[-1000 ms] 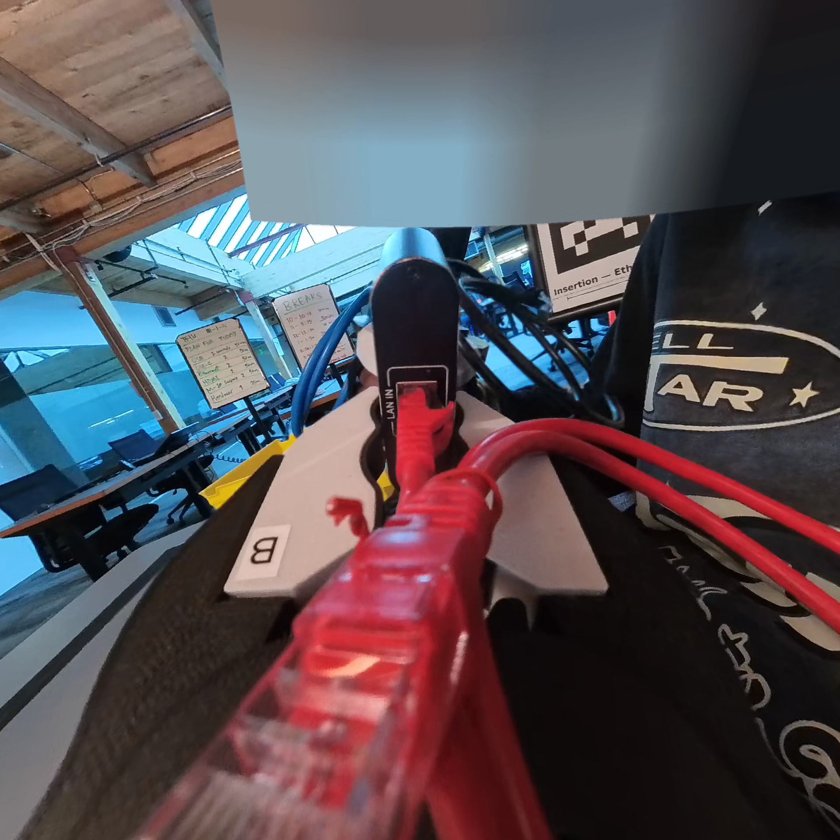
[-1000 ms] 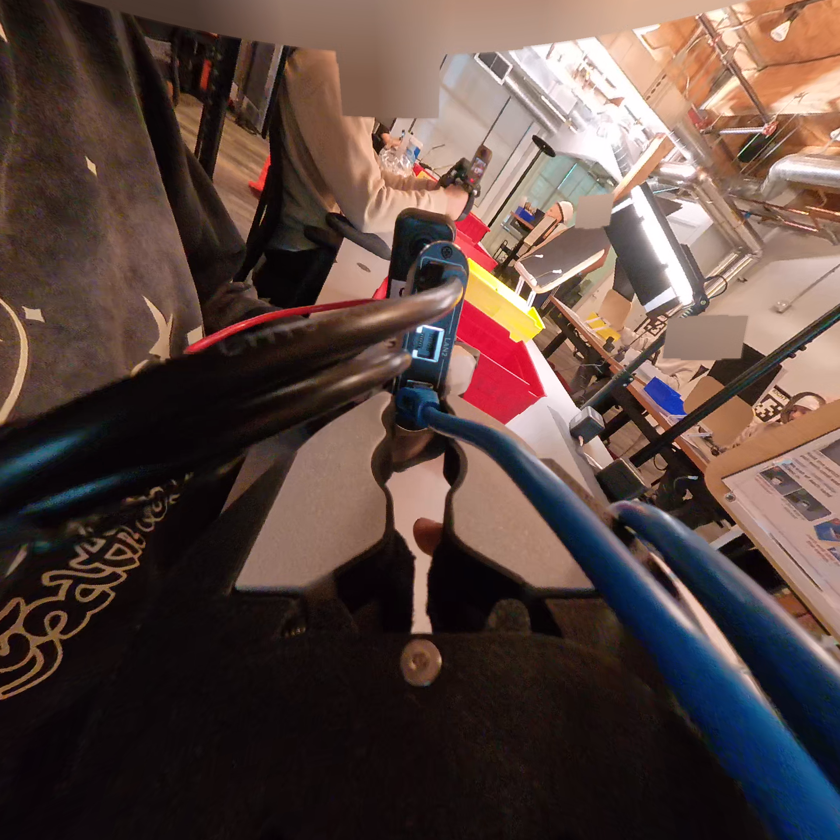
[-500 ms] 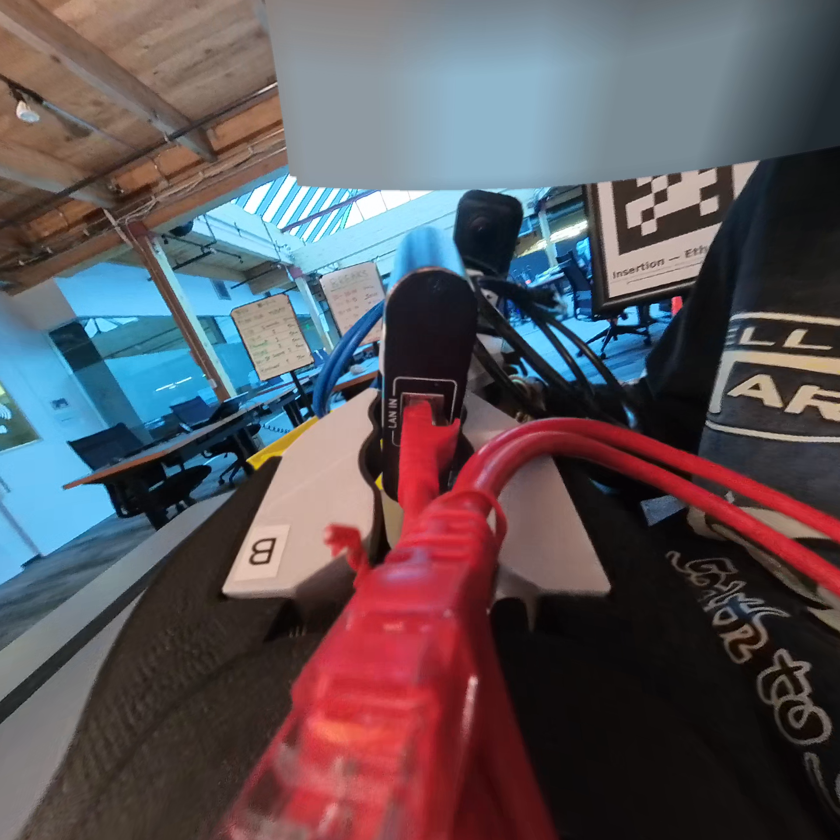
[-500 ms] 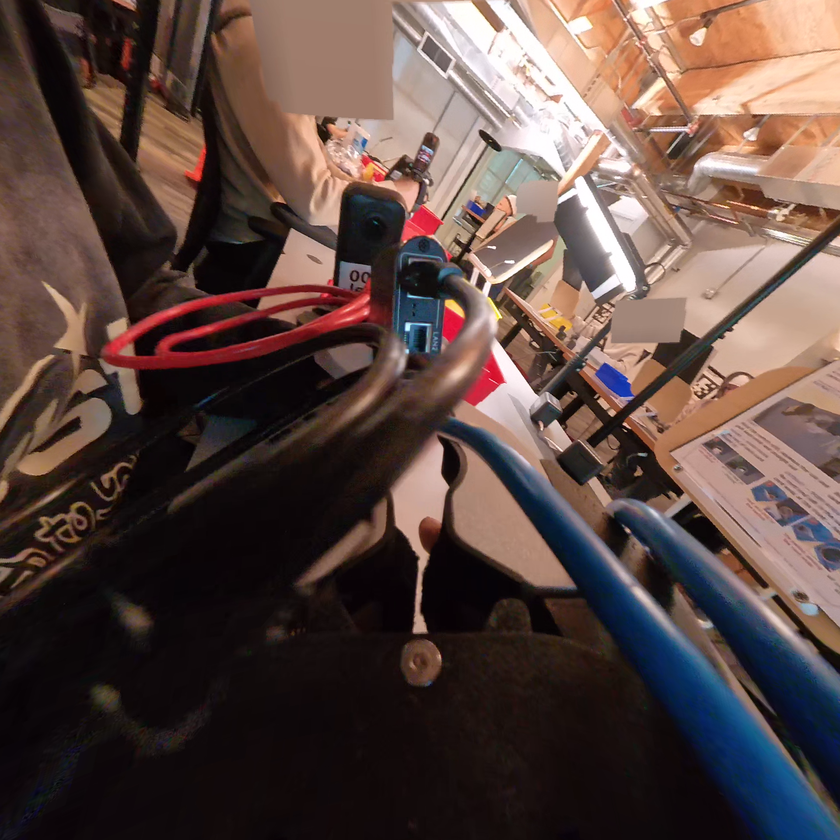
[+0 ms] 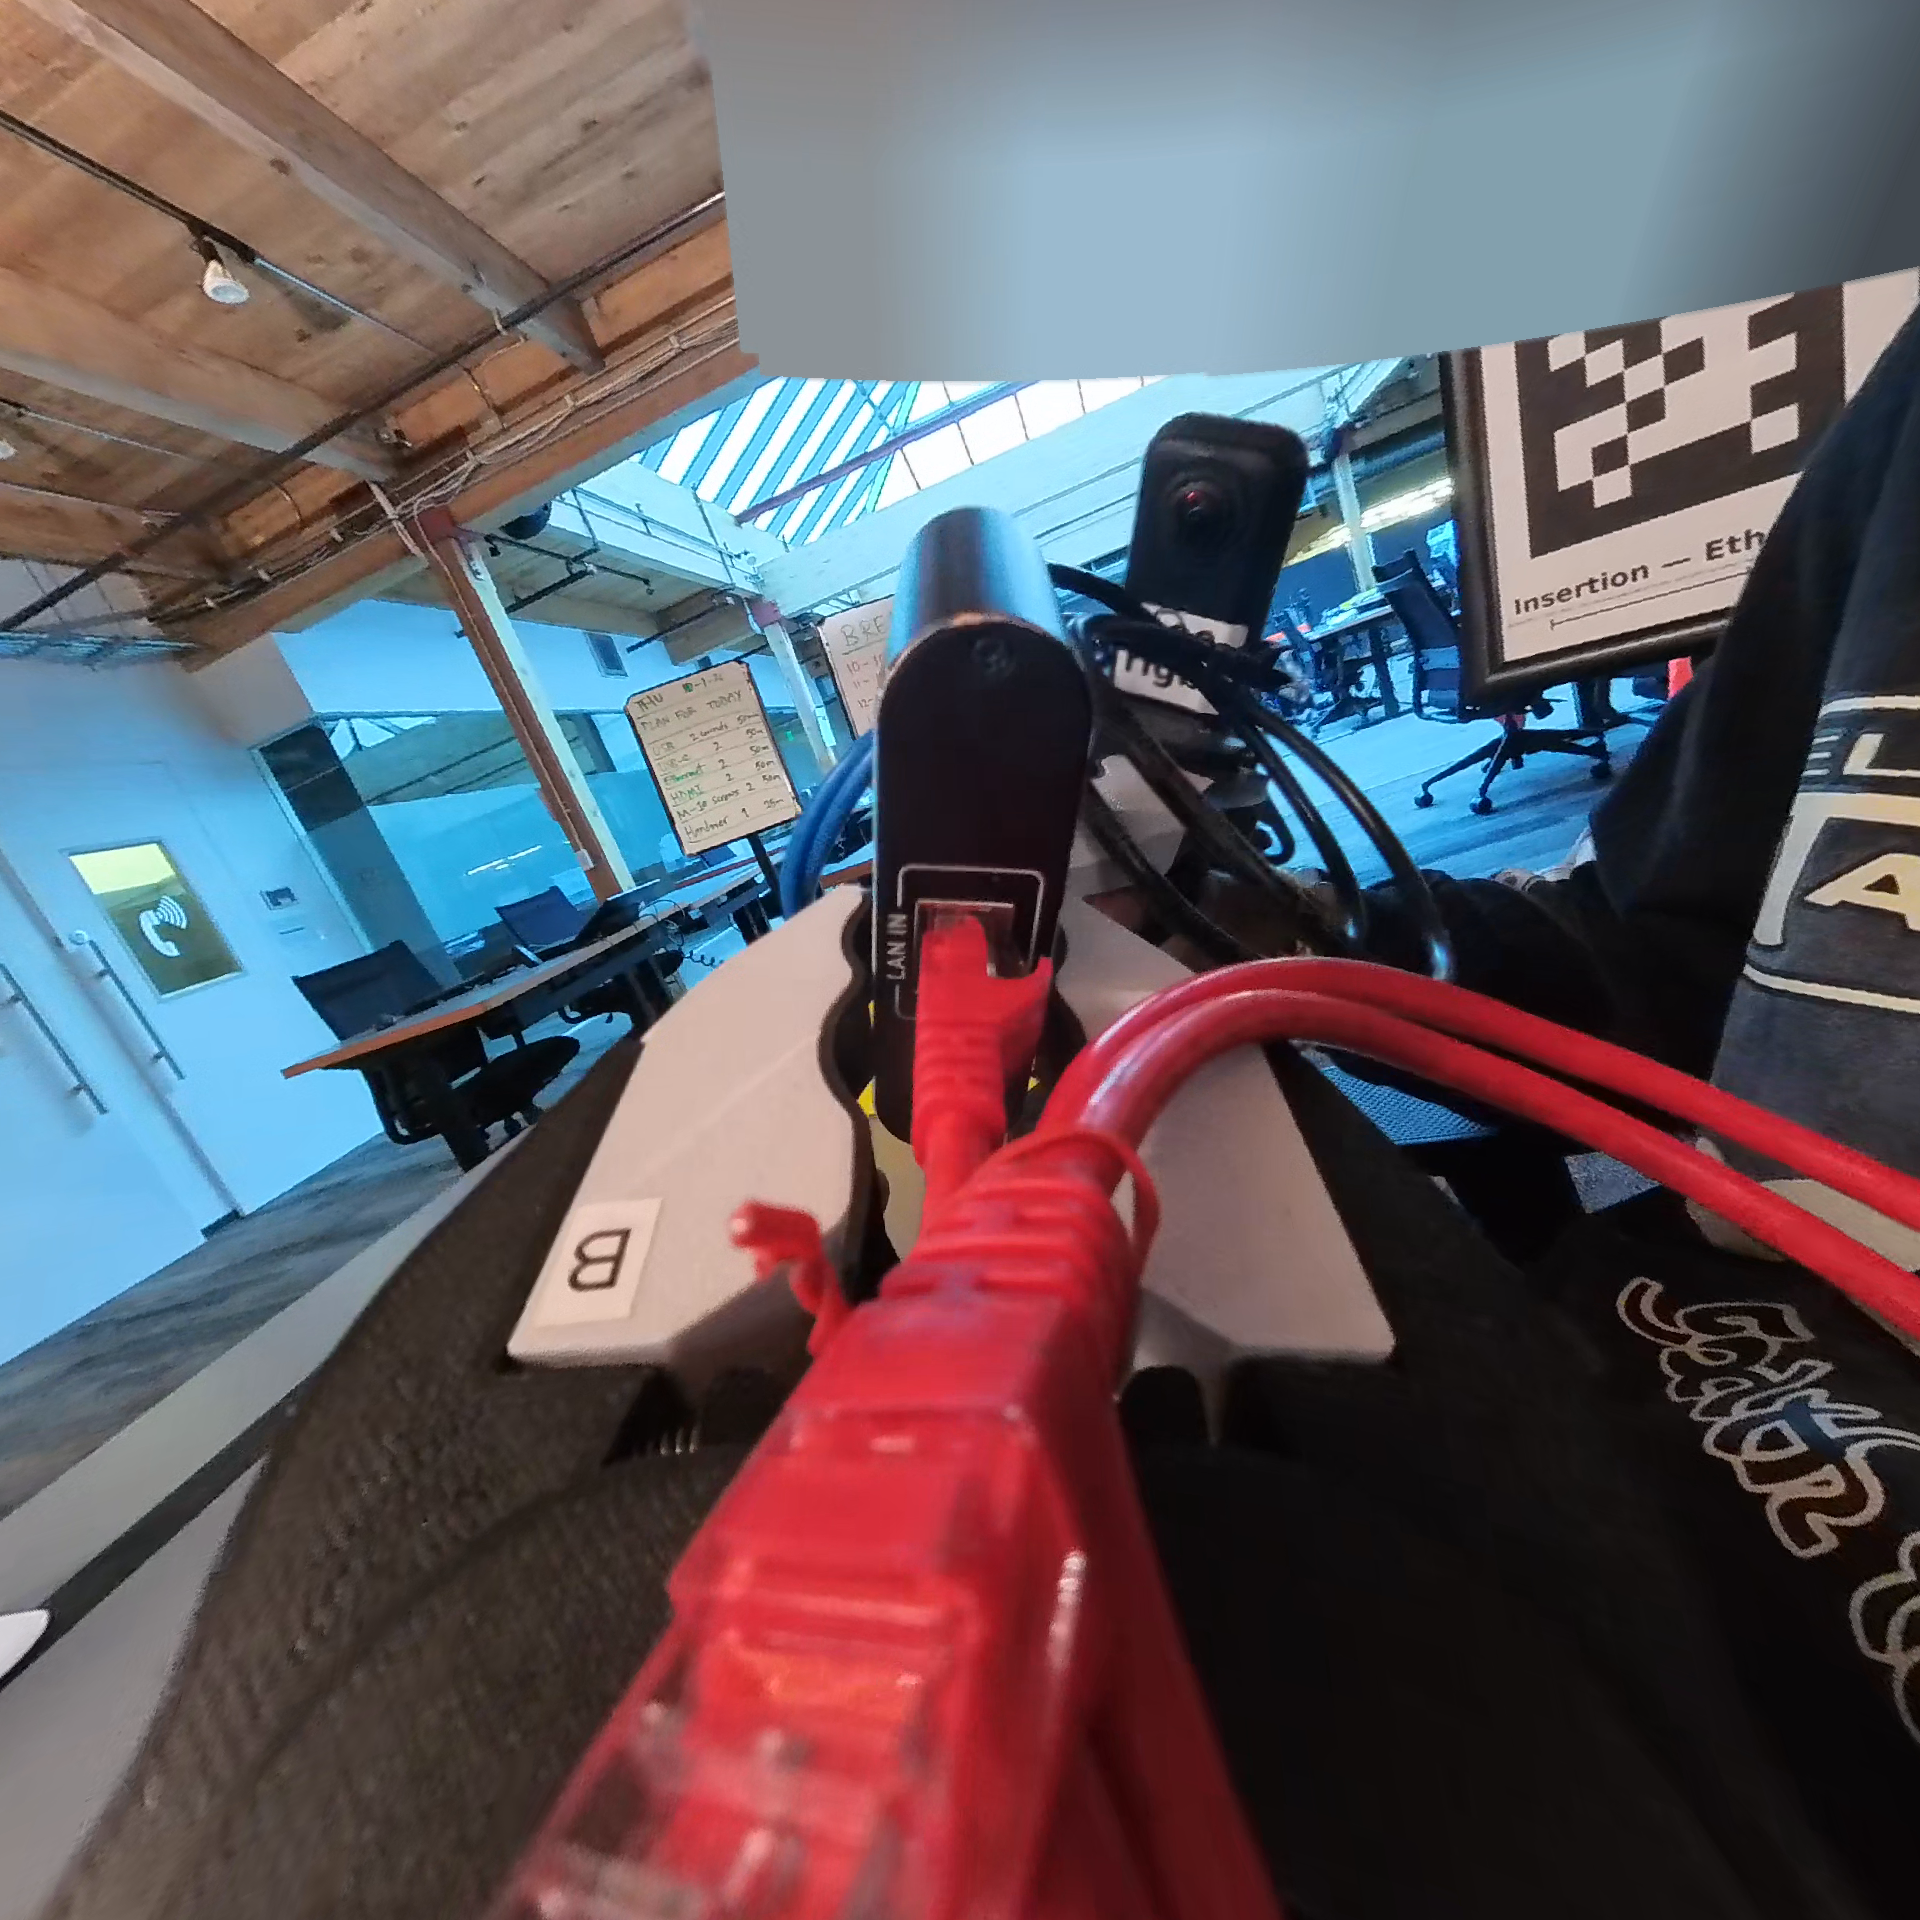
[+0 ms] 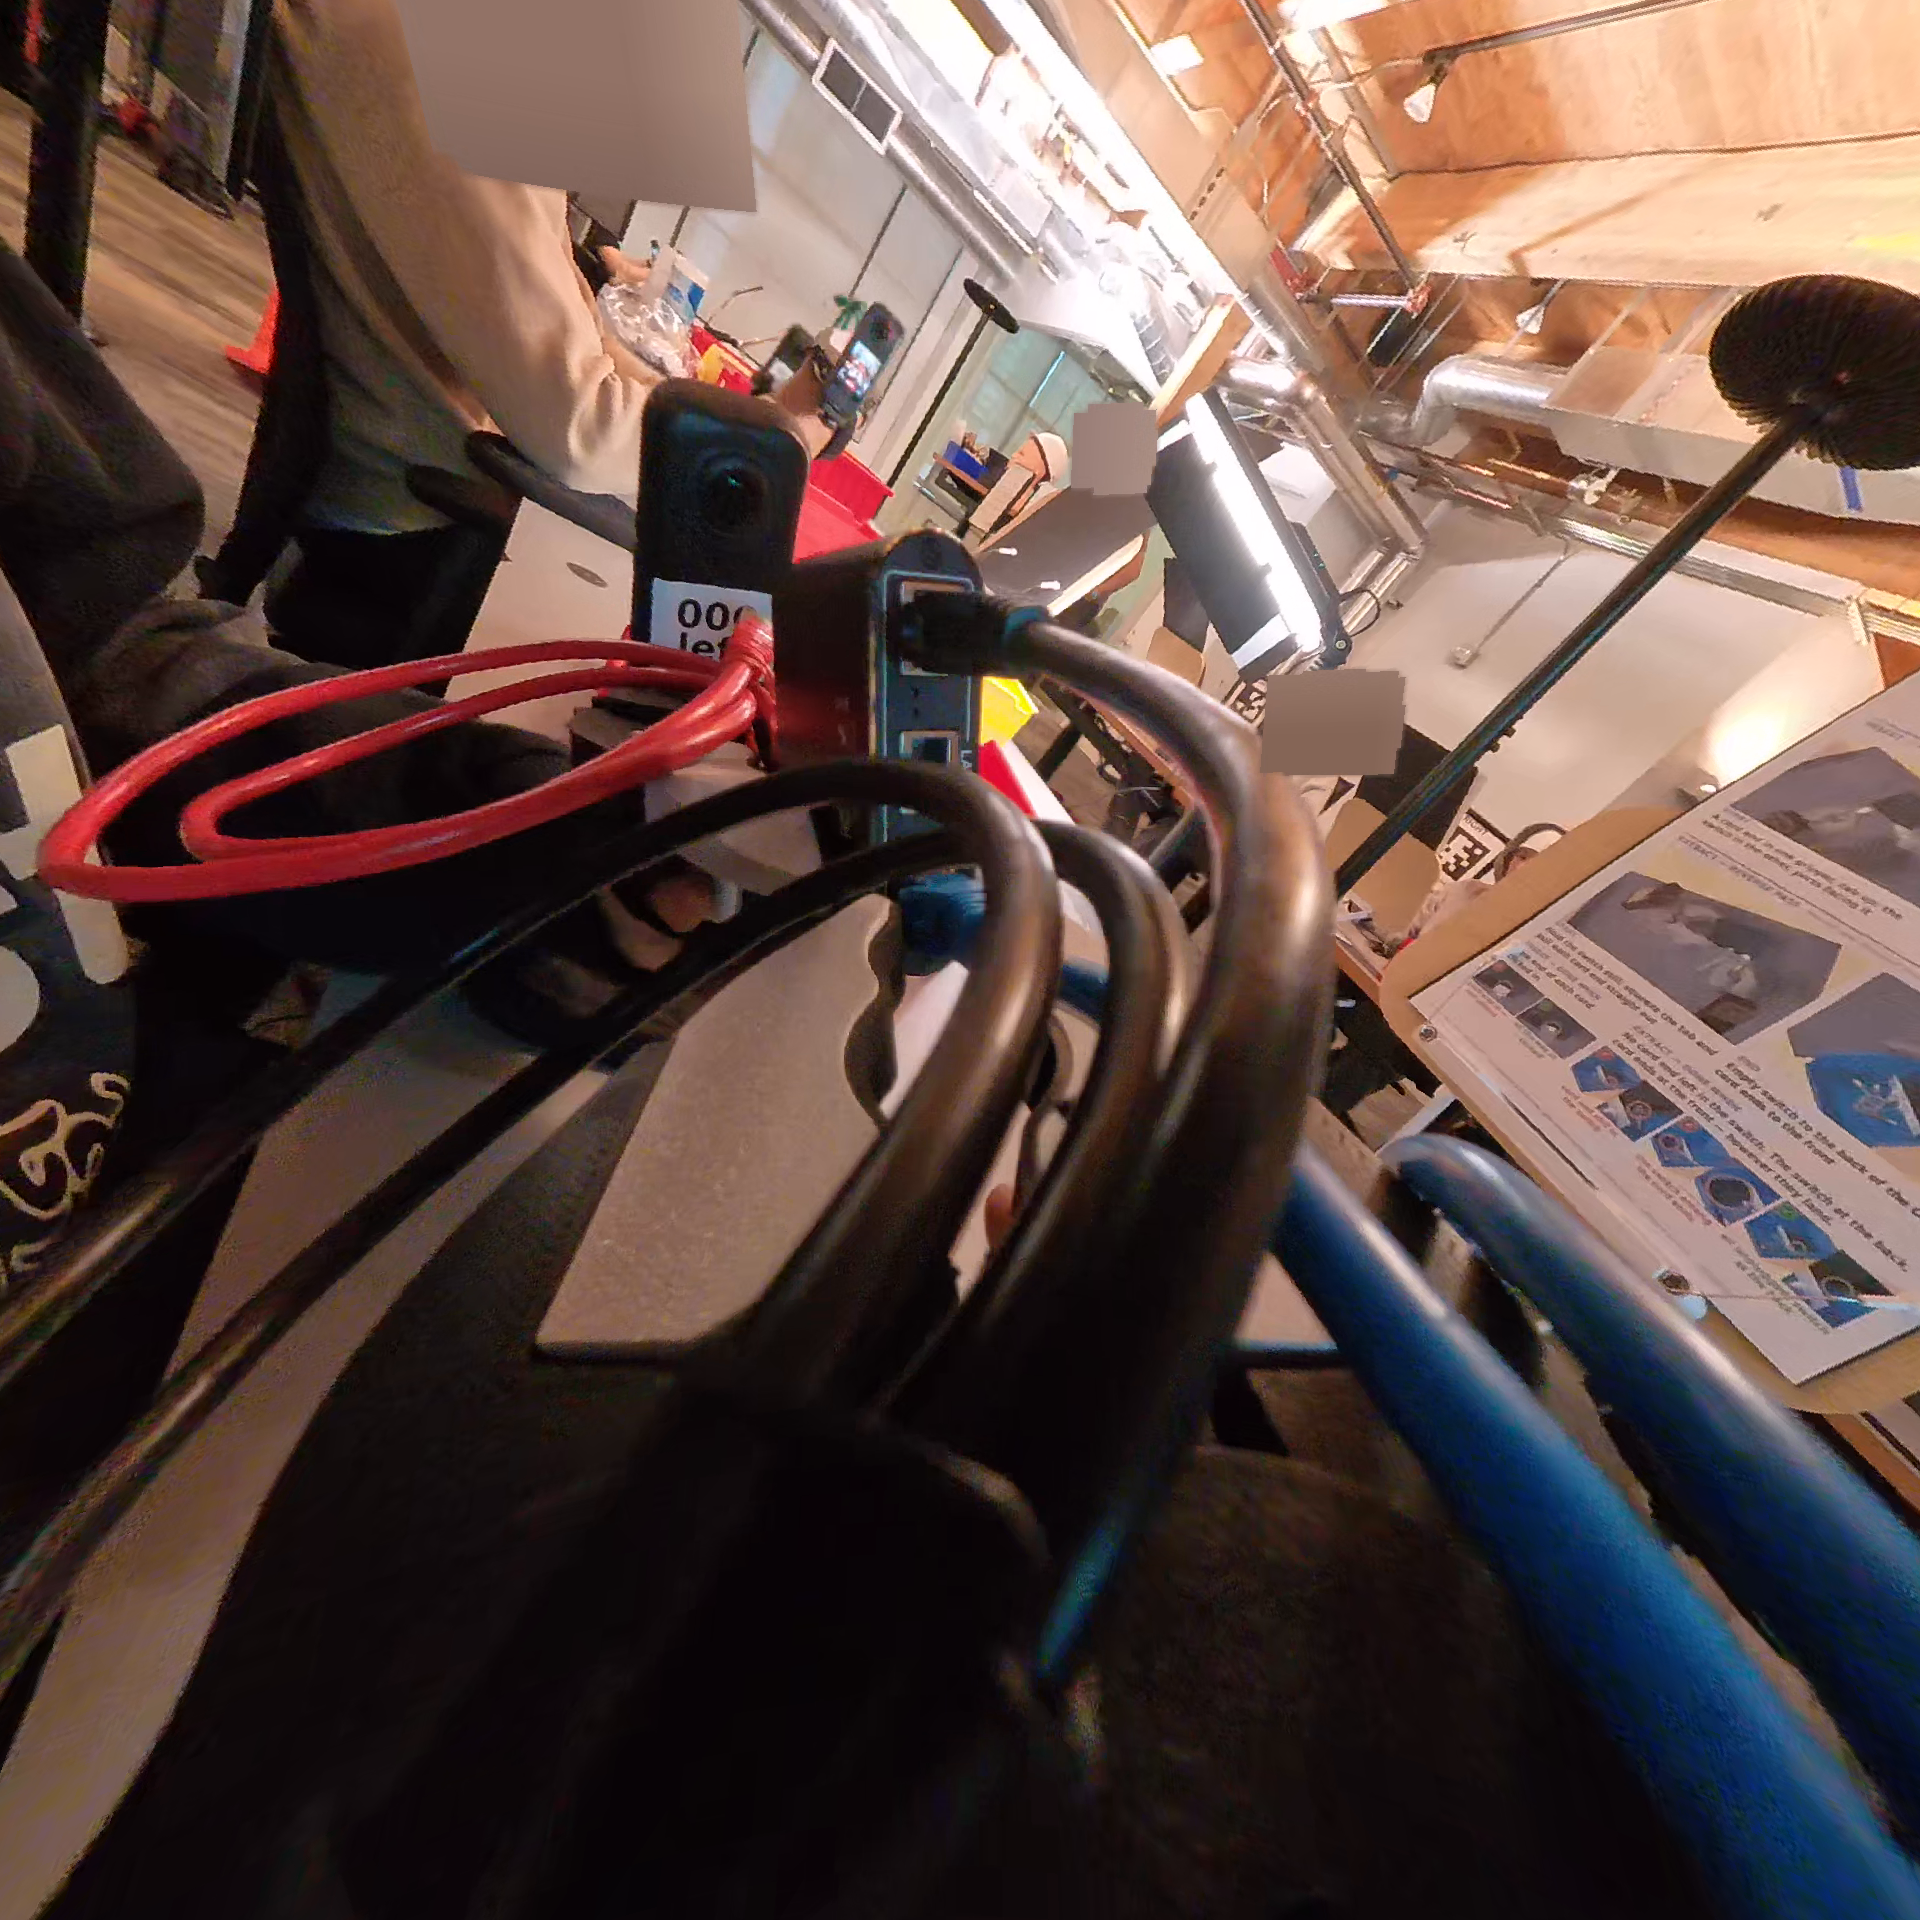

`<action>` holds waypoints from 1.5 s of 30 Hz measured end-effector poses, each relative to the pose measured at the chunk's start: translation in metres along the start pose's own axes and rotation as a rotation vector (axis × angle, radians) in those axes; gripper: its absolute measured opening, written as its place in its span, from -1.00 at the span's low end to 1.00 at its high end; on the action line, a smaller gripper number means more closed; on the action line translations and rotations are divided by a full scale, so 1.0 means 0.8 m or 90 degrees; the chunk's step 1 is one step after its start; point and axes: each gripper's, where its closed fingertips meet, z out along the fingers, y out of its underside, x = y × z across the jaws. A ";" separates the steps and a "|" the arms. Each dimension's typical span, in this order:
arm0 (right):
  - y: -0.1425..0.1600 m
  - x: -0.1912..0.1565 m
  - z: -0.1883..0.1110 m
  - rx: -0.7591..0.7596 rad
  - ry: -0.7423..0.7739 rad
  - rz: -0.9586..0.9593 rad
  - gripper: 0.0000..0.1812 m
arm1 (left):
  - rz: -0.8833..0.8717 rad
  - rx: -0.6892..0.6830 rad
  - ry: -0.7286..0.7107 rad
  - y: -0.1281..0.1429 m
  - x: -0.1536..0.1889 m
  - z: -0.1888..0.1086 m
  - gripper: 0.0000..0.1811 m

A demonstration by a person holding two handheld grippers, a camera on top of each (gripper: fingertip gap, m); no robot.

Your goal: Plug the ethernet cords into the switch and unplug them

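switch [image 5: 971, 831] upright between left claw [image 5: 961, 1049] fingers, clamped, red cord [image 5: 961, 1039] plugged in, right claw's grip unclear

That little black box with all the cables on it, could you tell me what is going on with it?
A person is working a small network switch with two hand-held grippers. The left gripper is at the switch's lower end, where a red cable sits plugged into a port. On the opposite side, a black cable and a blue cable are plugged in, and the port between them is empty.
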 end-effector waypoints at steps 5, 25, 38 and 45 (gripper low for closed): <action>0.003 0.004 0.001 -0.009 0.011 0.007 -0.79 | 0.003 -0.006 -0.013 0.002 -0.003 0.000 -0.70; -0.010 0.108 -0.093 0.007 0.169 0.100 -0.85 | -0.117 0.102 -0.049 -0.026 -0.039 -0.024 -0.71; 0.024 0.090 -0.107 -0.098 0.013 0.423 -0.84 | -0.268 0.182 -0.299 -0.009 -0.120 -0.072 -0.70; -0.055 0.169 -0.211 0.341 0.042 0.679 -0.84 | -0.219 0.149 -0.279 -0.008 -0.109 -0.061 -0.71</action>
